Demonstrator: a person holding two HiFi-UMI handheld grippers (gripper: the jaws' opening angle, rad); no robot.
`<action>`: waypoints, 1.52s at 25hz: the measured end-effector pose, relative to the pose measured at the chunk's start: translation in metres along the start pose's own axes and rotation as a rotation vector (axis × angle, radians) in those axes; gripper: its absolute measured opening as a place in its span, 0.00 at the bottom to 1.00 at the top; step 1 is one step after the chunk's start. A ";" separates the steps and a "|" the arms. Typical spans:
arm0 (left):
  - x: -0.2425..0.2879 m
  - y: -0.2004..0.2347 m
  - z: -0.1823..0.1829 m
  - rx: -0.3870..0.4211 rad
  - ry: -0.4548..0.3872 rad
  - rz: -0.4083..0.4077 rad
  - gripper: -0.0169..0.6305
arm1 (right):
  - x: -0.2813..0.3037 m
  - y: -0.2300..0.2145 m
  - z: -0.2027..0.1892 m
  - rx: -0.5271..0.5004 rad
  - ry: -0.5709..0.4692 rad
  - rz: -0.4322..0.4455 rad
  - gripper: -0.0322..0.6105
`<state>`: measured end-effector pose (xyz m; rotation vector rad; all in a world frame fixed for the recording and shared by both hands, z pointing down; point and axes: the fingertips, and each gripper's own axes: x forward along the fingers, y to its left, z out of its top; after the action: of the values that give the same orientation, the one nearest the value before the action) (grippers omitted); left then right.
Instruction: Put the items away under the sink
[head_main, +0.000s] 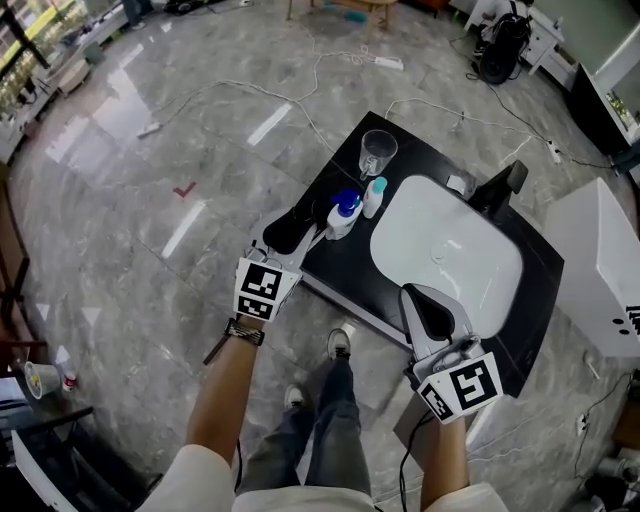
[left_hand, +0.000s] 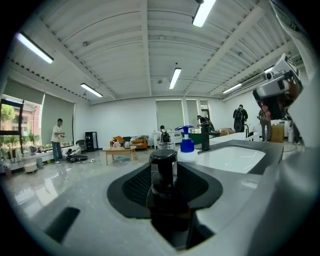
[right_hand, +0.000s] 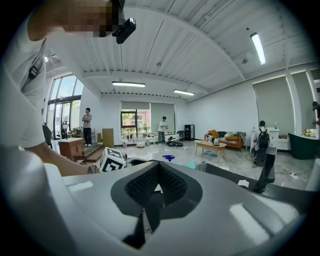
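While the glass (head_main: 378, 152), the blue-pump bottle (head_main: 345, 212) and the teal-capped bottle (head_main: 374, 196) are all seen standing on the black counter (head_main: 345, 275) beside the sink (head_main: 450, 255) in the head view, nothing can be judged as put away. The space under the sink is not shown. The left gripper (head_main: 300, 228) is held at that cluster, and the right gripper (head_main: 428, 308) is held over the counter's near edge by the basin.

From the left gripper view, the jaws are seen spread wide, with a dark bottle (left_hand: 163, 175) with a black cap standing between them. No pad is seen pressing on it, so it is judged framed but not gripped. The blue-pump bottle is seen just behind.

From the right gripper view, the pads are seen brought together with nothing between them — that tool is idle.

The whole task is judged to be left: each item has to be gripped, lowered and set below the basin.
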<state>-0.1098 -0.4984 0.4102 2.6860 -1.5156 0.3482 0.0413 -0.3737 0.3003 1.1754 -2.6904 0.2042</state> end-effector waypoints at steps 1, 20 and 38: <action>0.001 0.001 -0.002 -0.001 0.003 0.002 0.28 | 0.000 -0.001 -0.001 0.002 0.003 -0.001 0.06; 0.024 0.001 0.002 -0.010 -0.037 0.006 0.19 | -0.006 -0.020 -0.012 0.008 0.034 -0.002 0.06; 0.002 0.007 0.028 -0.019 -0.124 0.063 0.18 | -0.019 -0.025 -0.006 0.010 0.027 -0.025 0.06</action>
<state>-0.1102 -0.5076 0.3825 2.6959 -1.6295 0.1713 0.0726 -0.3759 0.3034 1.1996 -2.6529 0.2288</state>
